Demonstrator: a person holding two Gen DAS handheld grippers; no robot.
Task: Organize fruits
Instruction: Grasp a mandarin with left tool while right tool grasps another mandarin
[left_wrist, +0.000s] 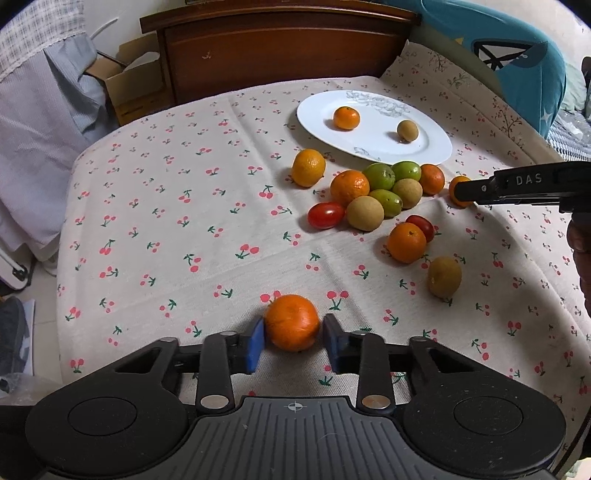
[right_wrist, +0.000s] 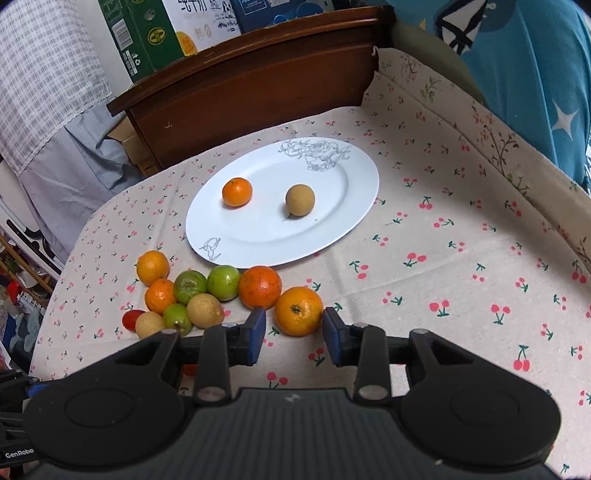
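Black tongs (left_wrist: 293, 338) — blue pads (left_wrist: 255, 347), silver rivets, ribbed grey base — "DAS" lettering.

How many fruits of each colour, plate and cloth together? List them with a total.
Orange fruits: 7
Green fruits: 3
Brown fruits: 4
Red tomatoes: 2
Total: 16

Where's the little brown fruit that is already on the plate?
In the right wrist view the brown fruit sits right of centre on the white plate, beside a small orange, apart from it.
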